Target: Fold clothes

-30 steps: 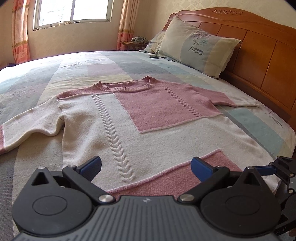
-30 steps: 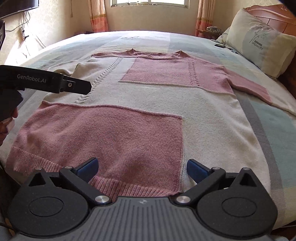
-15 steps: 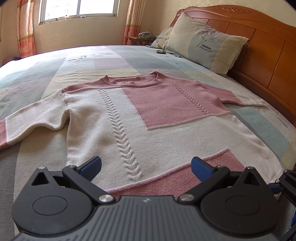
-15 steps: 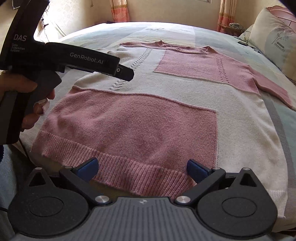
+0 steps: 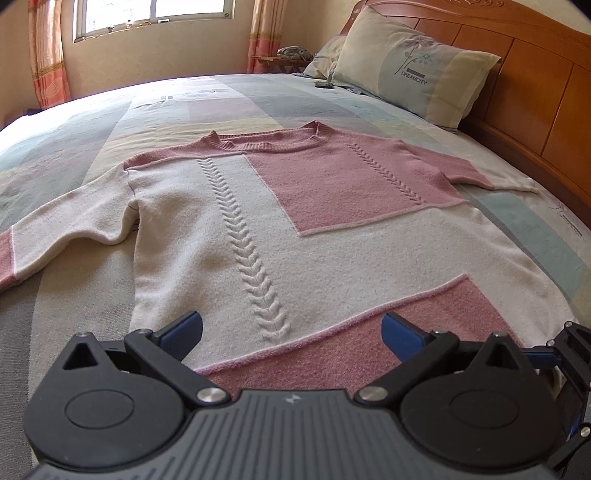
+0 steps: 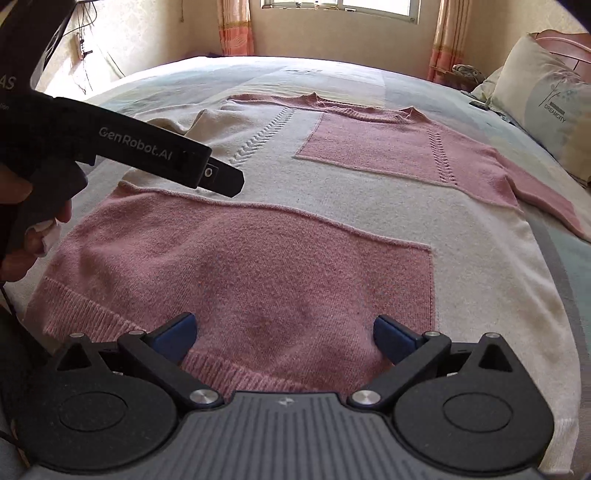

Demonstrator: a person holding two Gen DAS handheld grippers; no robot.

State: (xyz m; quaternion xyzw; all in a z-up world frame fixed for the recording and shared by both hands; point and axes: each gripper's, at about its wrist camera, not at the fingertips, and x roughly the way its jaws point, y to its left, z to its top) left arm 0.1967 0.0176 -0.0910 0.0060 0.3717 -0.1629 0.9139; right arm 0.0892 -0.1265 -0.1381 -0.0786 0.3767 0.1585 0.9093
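A pink and cream knitted sweater [image 5: 288, 229] [image 6: 332, 221] lies spread flat on the bed, front up, neck toward the window, sleeves out to both sides. My left gripper [image 5: 291, 332] hovers open over the sweater's lower part, above the cream and pink seam, holding nothing. In the right wrist view my right gripper [image 6: 282, 334] is open just above the pink ribbed hem [image 6: 110, 314]. The left gripper's black body [image 6: 155, 155] reaches in from the left, with a hand [image 6: 26, 221] on its grip. The right gripper's edge [image 5: 569, 354] shows at the lower right of the left wrist view.
The bed's patchwork cover [image 5: 229, 103] stretches far beyond the sweater. Pillows [image 5: 410, 62] lean on the wooden headboard [image 5: 535, 74] on the right. A small dark object [image 5: 324, 85] lies near the pillows. A curtained window [image 6: 340, 5] is at the far wall.
Both grippers have moved in over the sweater's lower part. The left gripper's body now reaches further across the right wrist view. Both stayed open and the sweater has not moved.
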